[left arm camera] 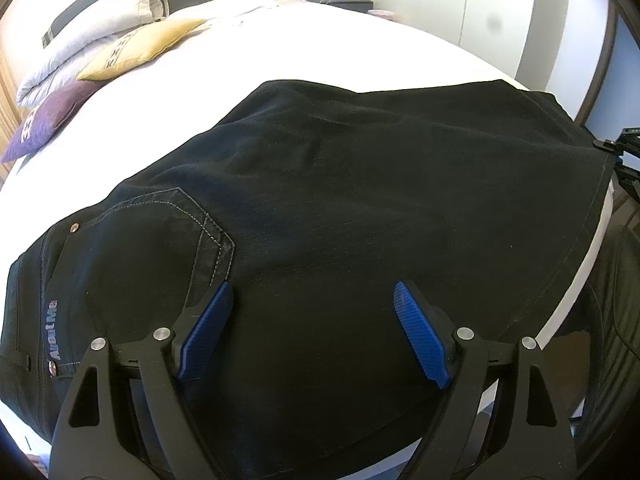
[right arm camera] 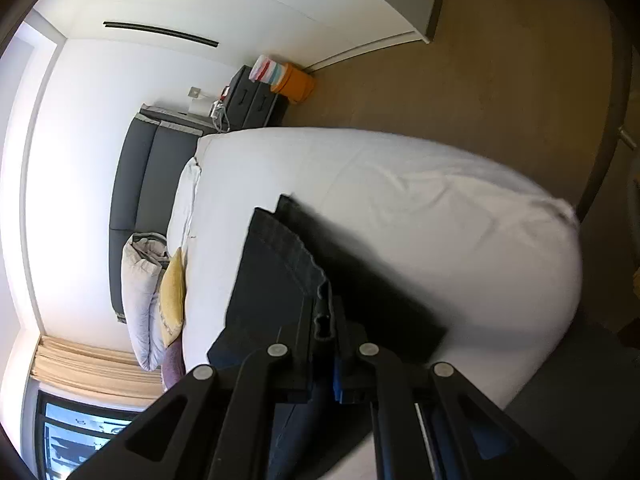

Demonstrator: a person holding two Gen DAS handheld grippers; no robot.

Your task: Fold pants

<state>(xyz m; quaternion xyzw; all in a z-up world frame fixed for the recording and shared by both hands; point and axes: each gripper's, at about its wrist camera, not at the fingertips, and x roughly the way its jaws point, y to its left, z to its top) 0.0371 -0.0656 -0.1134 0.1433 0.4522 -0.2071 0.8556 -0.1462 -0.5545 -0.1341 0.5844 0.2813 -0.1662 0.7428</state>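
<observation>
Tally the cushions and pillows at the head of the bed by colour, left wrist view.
Purple cushion: 1
Yellow cushion: 1
Pale grey pillow: 1
White pillow: 1
Total: 4

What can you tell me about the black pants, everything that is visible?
The black pants look like denim with pale stitching, a back pocket, metal rivets and a waistband label. They lie spread on the white bed. The right gripper is shut on the hem end; the left gripper is open above the seat.
</observation>
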